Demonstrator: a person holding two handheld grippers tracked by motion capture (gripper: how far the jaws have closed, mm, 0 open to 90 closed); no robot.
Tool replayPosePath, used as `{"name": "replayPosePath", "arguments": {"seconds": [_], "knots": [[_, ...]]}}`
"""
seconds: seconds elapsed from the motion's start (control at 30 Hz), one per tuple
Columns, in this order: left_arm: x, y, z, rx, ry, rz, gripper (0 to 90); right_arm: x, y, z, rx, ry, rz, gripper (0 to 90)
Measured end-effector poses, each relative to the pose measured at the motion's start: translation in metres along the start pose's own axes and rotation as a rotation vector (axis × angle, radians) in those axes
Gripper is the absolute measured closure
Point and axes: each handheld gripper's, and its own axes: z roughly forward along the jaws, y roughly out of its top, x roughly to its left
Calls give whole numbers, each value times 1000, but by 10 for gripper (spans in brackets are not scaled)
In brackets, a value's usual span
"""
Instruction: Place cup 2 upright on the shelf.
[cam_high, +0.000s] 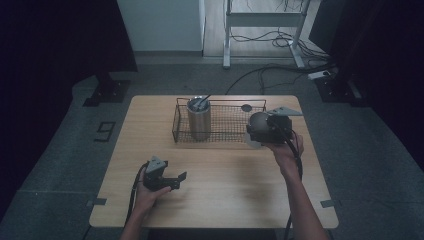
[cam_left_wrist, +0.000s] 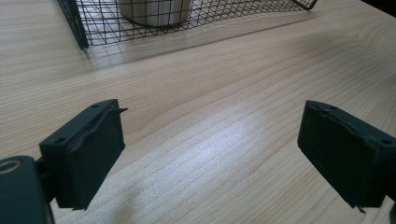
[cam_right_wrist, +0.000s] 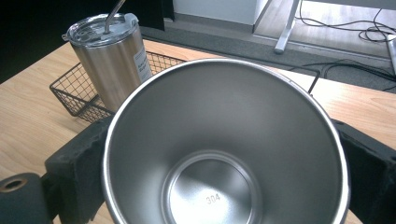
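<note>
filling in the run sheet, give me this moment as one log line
right gripper: shut on steel cup, by wire basket | left gripper: open, empty, over table | lidded tumbler: upright in basket

High view: fixed overhead cam on person's side, looks forward-down over whole table (cam_high: 215, 200), wire basket (cam_high: 220, 137) sits mid-frame, pretty far off. Left gripper view: low over tabletop, faces basket (cam_left_wrist: 79, 28) front edge from near. Right gripper view: looks past steel cup (cam_right_wrist: 224, 154) toward basket (cam_right_wrist: 74, 93). All three share basket plus lidded tumbler (cam_high: 198, 118).
</note>
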Motion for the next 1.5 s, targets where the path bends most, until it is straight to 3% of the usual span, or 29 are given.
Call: {"name": "replayPosePath", "arguments": {"seconds": [0.67, 1.5], "knots": [[1, -1, 0, 14, 0, 1, 72, -4, 17, 8, 5, -8, -4, 59], [2, -1, -1, 9, -6, -4, 72, -7, 38, 43, 48, -16, -16, 59]]}}
